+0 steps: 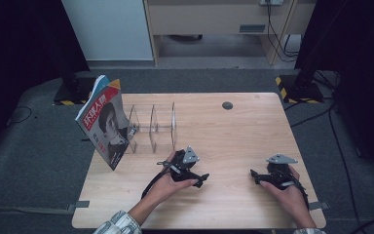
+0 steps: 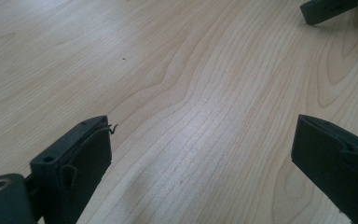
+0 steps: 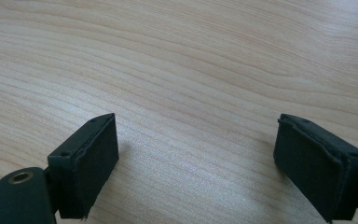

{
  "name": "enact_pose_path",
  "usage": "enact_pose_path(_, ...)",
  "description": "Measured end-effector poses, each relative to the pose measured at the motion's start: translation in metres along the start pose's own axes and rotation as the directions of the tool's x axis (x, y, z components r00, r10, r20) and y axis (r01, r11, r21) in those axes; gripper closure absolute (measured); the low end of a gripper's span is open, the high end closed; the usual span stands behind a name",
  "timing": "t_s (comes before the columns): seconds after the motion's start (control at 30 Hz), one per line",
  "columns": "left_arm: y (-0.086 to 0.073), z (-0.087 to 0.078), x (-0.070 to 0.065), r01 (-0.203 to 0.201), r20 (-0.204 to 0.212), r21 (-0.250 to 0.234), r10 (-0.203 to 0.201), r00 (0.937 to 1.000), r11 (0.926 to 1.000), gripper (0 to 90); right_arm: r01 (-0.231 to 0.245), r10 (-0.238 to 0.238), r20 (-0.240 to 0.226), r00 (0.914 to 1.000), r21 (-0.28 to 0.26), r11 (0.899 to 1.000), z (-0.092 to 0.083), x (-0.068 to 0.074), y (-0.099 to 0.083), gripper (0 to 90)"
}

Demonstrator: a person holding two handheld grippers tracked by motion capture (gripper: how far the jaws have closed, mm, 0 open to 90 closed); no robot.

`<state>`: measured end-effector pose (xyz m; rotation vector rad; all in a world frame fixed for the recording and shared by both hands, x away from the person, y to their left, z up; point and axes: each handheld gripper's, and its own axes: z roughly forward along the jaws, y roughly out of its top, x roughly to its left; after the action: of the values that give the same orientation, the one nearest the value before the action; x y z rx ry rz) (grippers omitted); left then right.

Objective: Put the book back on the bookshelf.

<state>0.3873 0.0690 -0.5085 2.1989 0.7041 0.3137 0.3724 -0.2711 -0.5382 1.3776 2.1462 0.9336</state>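
Note:
A magazine (image 1: 103, 122) with a red title band and a portrait cover stands tilted at the left end of a clear acrylic divider rack (image 1: 152, 127) on the wooden table (image 1: 224, 131). My left gripper (image 1: 202, 179) rests low on the table in front of the rack, pointing right, its jaws wide apart over bare wood (image 2: 200, 135). My right gripper (image 1: 254, 176) sits near the table's front right, pointing left, also open with nothing between its jaws (image 3: 196, 140). In the left gripper view the other gripper's jaw tip (image 2: 328, 10) shows at the top right.
A round cable hole (image 1: 227, 105) lies at the table's back centre. The rack's slots beside the magazine hold nothing. Dark stands (image 1: 299, 87) and cables sit on the grey floor behind the table, with a wooden cabinet (image 1: 214, 19) farther back.

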Motion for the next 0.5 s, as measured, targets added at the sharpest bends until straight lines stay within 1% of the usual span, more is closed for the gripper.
enact_pose_path(0.17, -0.001, 0.007, -0.001, 0.008, 0.003, 0.013, -0.008, 1.0, 0.9999, 4.5, 0.0, 0.0, 0.0, 1.0, 0.0, 1.0, 0.0, 0.0, 0.0, 14.1)
enact_pose_path(0.23, -0.001, 0.01, -0.001, 0.017, 0.007, 0.016, -0.017, 0.9998, 0.9997, 4.5, 0.0, 0.0, 0.0, 1.0, 0.0, 1.0, 0.0, 0.0, 0.0, 14.1)
enact_pose_path(0.37, -0.002, 0.014, -0.001, 0.016, 0.001, 0.029, -0.016, 0.9999, 0.9994, 4.6, 0.001, -0.001, 0.001, 1.0, 0.001, 1.0, 0.0, 0.0, 0.0, 14.0)
enact_pose_path(0.5, -0.003, 0.018, 0.002, 0.03, -0.009, 0.039, -0.029, 0.9995, 0.9988, 4.7, 0.001, -0.001, 0.0, 1.0, 0.001, 1.0, 0.0, 0.0, 0.0, 14.0)
